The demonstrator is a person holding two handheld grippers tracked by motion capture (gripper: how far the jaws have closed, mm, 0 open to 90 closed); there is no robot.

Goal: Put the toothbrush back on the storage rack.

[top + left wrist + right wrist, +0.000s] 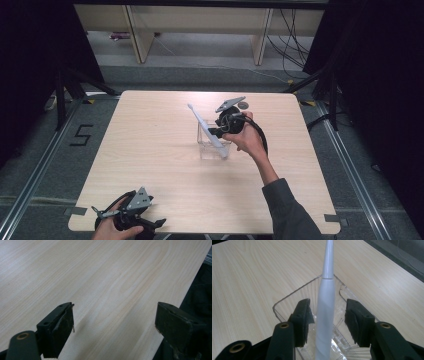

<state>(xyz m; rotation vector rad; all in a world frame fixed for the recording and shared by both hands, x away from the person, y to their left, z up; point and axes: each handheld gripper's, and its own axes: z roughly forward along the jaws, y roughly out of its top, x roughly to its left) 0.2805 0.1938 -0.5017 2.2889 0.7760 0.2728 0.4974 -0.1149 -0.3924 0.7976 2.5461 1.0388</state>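
A white toothbrush-like wand leans tilted in a clear plastic box near the middle of the table, its thin tip pointing up and to the back left. My right gripper is at the box, open, one jaw on each side of the wand's thick handle with a small gap on both sides. My left gripper hovers low at the table's front left edge, open with nothing between its jaws.
The light wooden table is bare around the box. A small dark round thing lies near the back edge behind my right hand. Dark stands and cables flank the table on the floor.
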